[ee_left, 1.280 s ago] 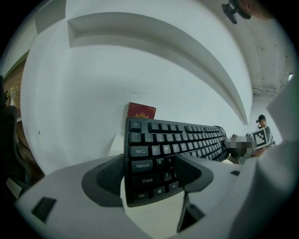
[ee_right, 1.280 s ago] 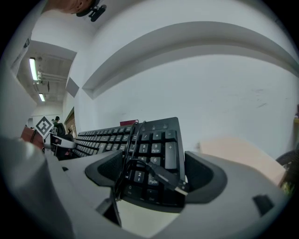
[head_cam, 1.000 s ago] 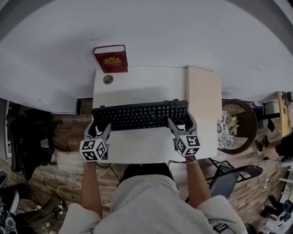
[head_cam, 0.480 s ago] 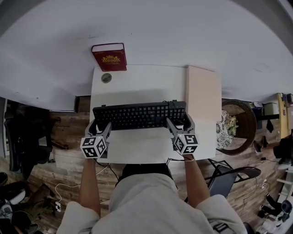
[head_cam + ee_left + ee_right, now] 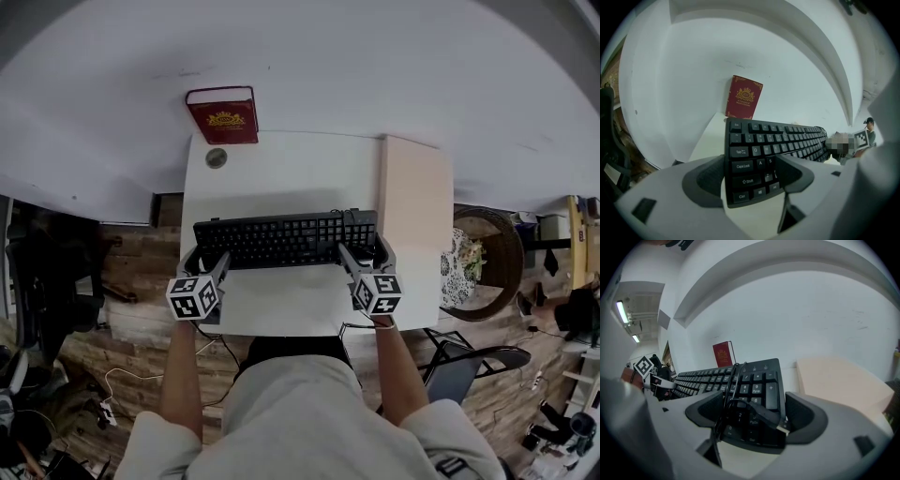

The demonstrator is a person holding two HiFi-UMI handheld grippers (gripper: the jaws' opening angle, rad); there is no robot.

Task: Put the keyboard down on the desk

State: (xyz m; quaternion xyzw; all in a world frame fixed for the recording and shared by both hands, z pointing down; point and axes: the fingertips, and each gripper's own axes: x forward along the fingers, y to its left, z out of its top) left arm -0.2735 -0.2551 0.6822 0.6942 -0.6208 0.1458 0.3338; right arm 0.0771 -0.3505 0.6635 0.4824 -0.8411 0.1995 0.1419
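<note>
- My surface [image 5: 281,169] is a white top, set with its back edge against a white wall.
- A red book [image 5: 222,115] stands upright at the back left corner, against the wall.
- A small round thing [image 5: 217,157] lies just in front of the book; too small to tell what it is.
- A pale beige slab [image 5: 415,216] covers the right side, back to front.
- The keyboard [image 5: 281,239] spans the middle, its ends in my left tool [image 5: 750,176] and right tool [image 5: 754,416]; I cannot tell whether it touches the surface.

The head view looks steeply down on the white rectangular desk [image 5: 281,169]. Each gripper view peers closely along its jaws; all share the black plastic keyboard [image 5: 778,138] and the red book [image 5: 744,97] beyond.
</note>
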